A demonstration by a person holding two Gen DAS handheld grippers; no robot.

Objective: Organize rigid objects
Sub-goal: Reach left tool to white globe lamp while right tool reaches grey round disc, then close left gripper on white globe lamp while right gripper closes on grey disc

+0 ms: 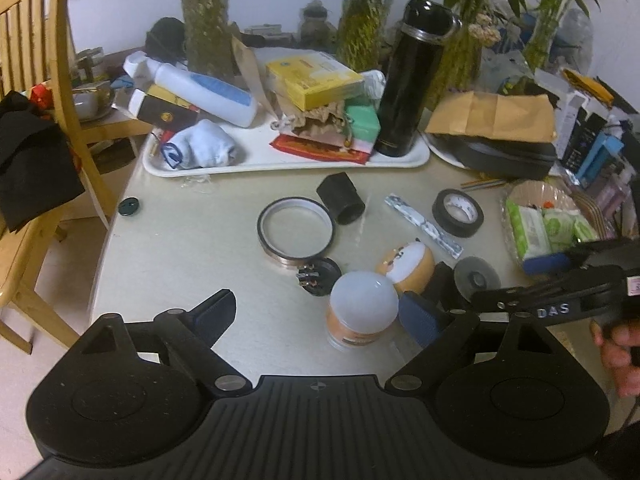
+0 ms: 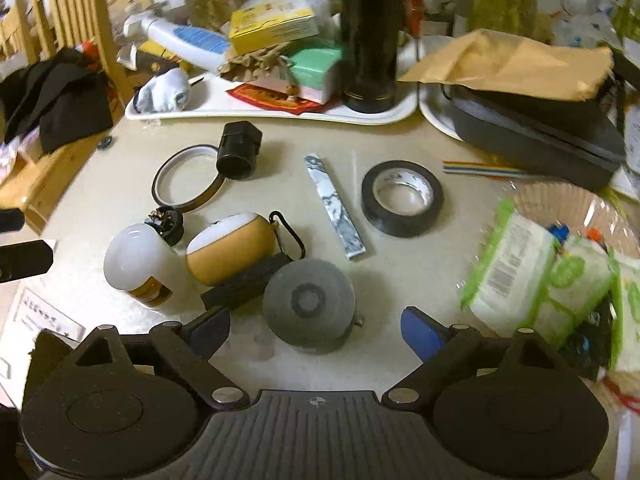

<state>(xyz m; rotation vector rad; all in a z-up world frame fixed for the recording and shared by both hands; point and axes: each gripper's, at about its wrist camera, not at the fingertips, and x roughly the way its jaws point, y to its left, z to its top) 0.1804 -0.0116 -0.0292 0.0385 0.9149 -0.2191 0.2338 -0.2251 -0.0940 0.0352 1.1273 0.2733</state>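
Loose items lie on the pale table: a white-capped jar (image 1: 362, 312) (image 2: 136, 264), an orange-and-white case (image 1: 406, 265) (image 2: 230, 248), a grey round disc (image 1: 476, 280) (image 2: 310, 304), a black tape roll (image 1: 458, 213) (image 2: 402, 198), a thin brown tape ring (image 1: 295, 232) (image 2: 188, 178), a black tube (image 1: 341, 198) (image 2: 238, 150) and a marbled stick (image 1: 423, 220) (image 2: 336, 206). My left gripper (image 1: 320, 316) is open just in front of the jar. My right gripper (image 2: 316, 330) is open, with the grey disc between its fingers; it also shows in the left wrist view (image 1: 560, 304).
A white tray (image 1: 280, 160) at the back holds a black flask (image 1: 416, 80), boxes, a lotion bottle and a sock. A dark case under a brown envelope (image 2: 532, 128) sits at the back right. A basket of tissue packs (image 2: 560, 264) is at the right. A wooden chair (image 1: 48, 120) stands left.
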